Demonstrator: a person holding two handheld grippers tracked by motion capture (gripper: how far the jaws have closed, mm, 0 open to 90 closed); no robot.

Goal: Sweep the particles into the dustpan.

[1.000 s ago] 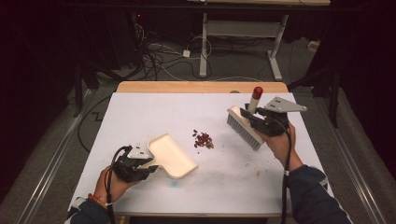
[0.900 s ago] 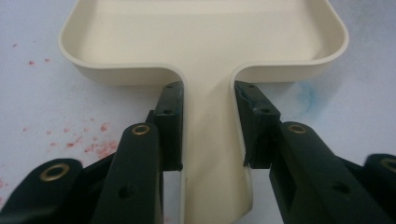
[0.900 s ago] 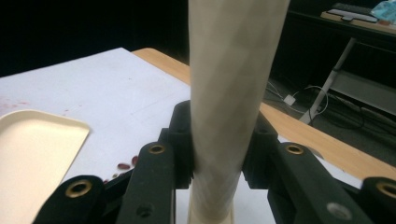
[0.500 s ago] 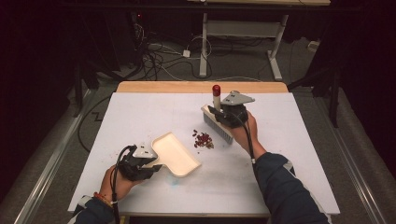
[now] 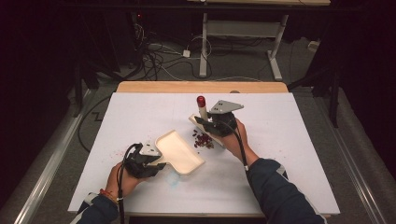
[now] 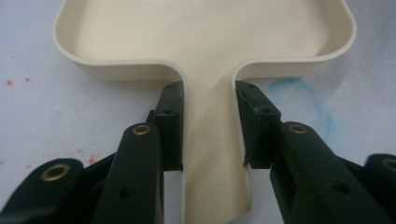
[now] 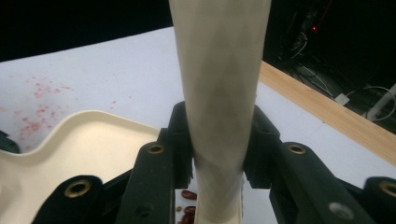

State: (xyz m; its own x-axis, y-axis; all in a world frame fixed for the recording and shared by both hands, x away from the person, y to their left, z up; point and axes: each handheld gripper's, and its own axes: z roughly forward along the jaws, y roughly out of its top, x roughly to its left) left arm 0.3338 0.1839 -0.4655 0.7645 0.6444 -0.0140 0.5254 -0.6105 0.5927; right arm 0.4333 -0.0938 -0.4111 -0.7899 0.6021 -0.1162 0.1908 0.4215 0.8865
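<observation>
The left claw [image 6: 208, 135] is clamped on the flat handle of a cream dustpan [image 5: 180, 151], which lies on the white desk [image 5: 299, 140] near the middle, its mouth toward a small heap of dark red beans [image 5: 202, 140]. The right claw [image 5: 212, 125] grips the pale handle of a hand brush [image 7: 219, 93] with a red-tipped end, its head down just behind the beans.

The likely trouble is scatter: a quick or slanted stroke could flick beans past the pan's rim or roll them under its lip if that edge lifts off the desk. The brush could also twist in the grip.

The beans are small, glossy and loose, in one tight cluster between brush and pan.
</observation>
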